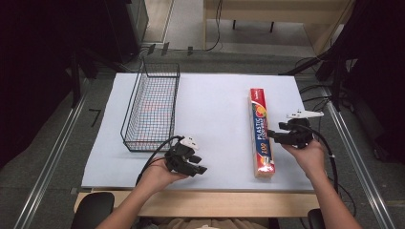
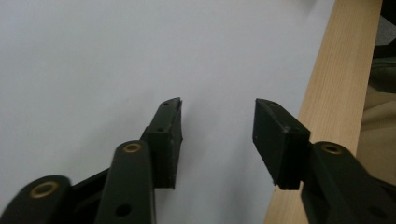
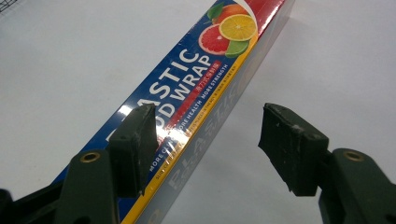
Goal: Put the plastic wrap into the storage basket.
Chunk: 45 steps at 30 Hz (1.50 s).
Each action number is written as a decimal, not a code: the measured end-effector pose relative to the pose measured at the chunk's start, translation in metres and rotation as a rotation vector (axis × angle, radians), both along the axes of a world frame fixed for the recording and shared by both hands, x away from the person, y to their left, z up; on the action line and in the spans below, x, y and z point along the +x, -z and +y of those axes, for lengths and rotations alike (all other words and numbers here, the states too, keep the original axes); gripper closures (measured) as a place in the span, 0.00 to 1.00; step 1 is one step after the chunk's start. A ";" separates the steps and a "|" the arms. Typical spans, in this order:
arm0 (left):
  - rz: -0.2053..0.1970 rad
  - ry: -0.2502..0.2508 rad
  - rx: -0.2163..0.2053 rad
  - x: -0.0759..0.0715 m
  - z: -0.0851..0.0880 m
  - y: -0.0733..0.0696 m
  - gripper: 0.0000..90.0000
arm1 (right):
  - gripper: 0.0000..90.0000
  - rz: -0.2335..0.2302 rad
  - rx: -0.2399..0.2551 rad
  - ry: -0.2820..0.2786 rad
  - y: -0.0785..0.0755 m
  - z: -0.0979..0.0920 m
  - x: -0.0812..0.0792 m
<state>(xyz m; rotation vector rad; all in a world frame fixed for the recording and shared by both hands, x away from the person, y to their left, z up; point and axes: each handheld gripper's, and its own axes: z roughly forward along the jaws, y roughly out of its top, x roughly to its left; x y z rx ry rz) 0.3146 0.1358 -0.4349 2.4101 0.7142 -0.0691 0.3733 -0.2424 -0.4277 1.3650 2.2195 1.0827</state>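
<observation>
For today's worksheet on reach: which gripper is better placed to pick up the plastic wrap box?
Right. The right gripper is open beside the plastic wrap box. The left gripper is open over bare table, well away.

A white tabletop (image 1: 215,100) with a pale wooden front edge (image 1: 191,202) stands on a grey floor (image 1: 43,157). Metal rails (image 1: 52,152) run along both sides. Black cables (image 1: 315,90) trail over the floor at right. Beyond, a light wooden bench (image 1: 272,12) crosses the far end, with dark equipment in the shadowed corners.
</observation>
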 end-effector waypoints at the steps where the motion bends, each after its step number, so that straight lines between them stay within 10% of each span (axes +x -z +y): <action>1: 0.022 -0.001 0.002 0.001 0.001 0.001 0.49 | 0.42 -0.001 0.000 0.002 0.000 0.000 0.000; 45: 0.002 -0.002 -0.048 0.005 0.006 -0.006 0.43 | 0.50 0.006 -0.050 0.000 0.000 0.000 -0.006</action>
